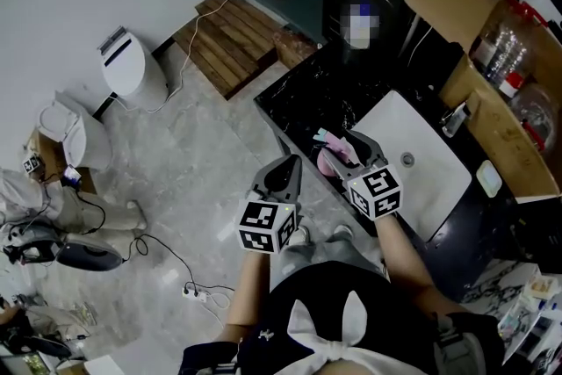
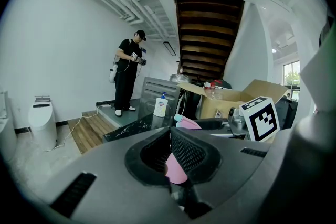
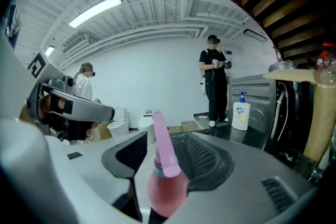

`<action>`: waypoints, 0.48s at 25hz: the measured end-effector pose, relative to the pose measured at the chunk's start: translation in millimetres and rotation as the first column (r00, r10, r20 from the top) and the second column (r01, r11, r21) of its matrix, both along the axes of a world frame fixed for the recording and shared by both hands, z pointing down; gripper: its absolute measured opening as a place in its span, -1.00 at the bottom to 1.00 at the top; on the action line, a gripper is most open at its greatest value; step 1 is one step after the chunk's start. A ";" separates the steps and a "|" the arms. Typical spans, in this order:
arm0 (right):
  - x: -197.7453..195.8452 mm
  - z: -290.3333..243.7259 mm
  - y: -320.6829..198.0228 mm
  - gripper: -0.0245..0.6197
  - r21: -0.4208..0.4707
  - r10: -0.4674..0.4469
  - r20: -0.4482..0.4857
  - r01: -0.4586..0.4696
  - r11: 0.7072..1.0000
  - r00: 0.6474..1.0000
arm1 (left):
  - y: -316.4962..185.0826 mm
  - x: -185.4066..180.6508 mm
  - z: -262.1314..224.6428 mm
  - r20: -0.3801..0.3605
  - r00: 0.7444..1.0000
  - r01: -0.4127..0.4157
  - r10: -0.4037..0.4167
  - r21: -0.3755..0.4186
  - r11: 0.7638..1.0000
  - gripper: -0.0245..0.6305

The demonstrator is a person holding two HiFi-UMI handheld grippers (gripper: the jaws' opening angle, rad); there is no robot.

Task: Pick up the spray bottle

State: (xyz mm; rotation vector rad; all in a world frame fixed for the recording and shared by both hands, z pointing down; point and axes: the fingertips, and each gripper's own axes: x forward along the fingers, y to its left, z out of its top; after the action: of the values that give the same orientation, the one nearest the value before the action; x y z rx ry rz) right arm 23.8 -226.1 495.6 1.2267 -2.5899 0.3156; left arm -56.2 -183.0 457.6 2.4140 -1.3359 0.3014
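The pink spray bottle (image 1: 333,159) stands at the near edge of a black marble counter (image 1: 299,101), beside a white sink (image 1: 421,162). My right gripper (image 1: 345,150) is at the bottle. In the right gripper view its jaws stand wide with the bottle (image 3: 167,186) and its long pink trigger head between them. The right pad is close against the bottle and a gap shows on the left side. My left gripper (image 1: 289,164) hovers just left of the bottle over the floor, shut and empty. In the left gripper view (image 2: 170,136), the bottle (image 2: 187,124) shows past its tips.
An open cardboard box (image 1: 500,92) full of bottles sits right of the sink. A white pump bottle (image 3: 241,113) stands further along the counter. A person (image 3: 214,84) stands on a raised step beyond. Toilets (image 1: 132,66), a wooden platform (image 1: 233,35) and cables lie on the floor to the left.
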 end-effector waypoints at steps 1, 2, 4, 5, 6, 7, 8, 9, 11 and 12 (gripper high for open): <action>-0.4 0.1 -0.1 -0.20 0.001 -0.003 0.001 0.003 1.000 1.000 | 0.2 0.2 0.5 0.001 1.000 0.001 -0.001 -0.001 1.000 -0.84; -0.6 0.2 -0.3 -0.21 0.003 -0.006 0.001 0.006 1.000 1.000 | 0.2 0.6 0.9 0.003 1.000 0.002 -0.002 -0.001 1.000 -0.84; -0.5 0.4 -0.9 -0.24 0.005 -0.010 0.004 0.010 1.000 1.000 | 0.2 1.1 1.3 0.007 1.000 0.005 -0.005 -0.001 1.000 -0.84; -0.4 0.5 -1.1 -0.25 0.006 -0.011 0.005 0.011 1.000 1.000 | 0.4 1.0 1.7 0.008 1.000 0.006 -0.006 -0.002 1.000 -0.84; -0.5 0.6 -1.4 -0.26 0.007 -0.012 0.006 0.012 1.000 1.000 | 0.5 0.7 2.1 0.009 1.000 0.008 -0.008 -0.003 1.000 -0.84; -0.8 0.6 -1.9 -0.28 0.008 -0.014 0.007 0.013 1.000 1.000 | 0.4 0.1 2.5 0.010 1.000 0.010 -0.010 -0.003 1.000 -0.84; -1.2 0.4 -2.5 -0.30 0.009 -0.015 0.009 0.015 1.000 1.000 | 0.1 -0.5 2.7 0.011 1.000 0.013 -0.013 -0.004 1.000 -0.84; -1.7 0.1 -3.1 -0.32 0.010 -0.017 0.010 0.017 1.000 1.000 | -0.3 -1.1 2.6 0.012 1.000 0.015 -0.015 -0.005 1.000 -0.84; -2.9 -0.6 -3.7 -0.36 0.010 -0.024 0.012 0.024 1.000 1.000 | -0.6 -1.9 2.1 0.015 1.000 0.021 -0.021 -0.006 1.000 -0.84; -3.8 -1.0 -3.5 -0.40 0.010 -0.029 0.013 0.028 1.000 1.000 | -0.3 -2.4 1.8 0.016 1.000 0.024 -0.024 -0.006 1.000 -0.84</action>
State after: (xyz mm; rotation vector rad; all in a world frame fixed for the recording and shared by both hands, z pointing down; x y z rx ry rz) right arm 20.0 -229.6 494.6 1.1938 -2.6208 0.3065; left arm -58.7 -183.4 459.4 2.3935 -1.3681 0.3189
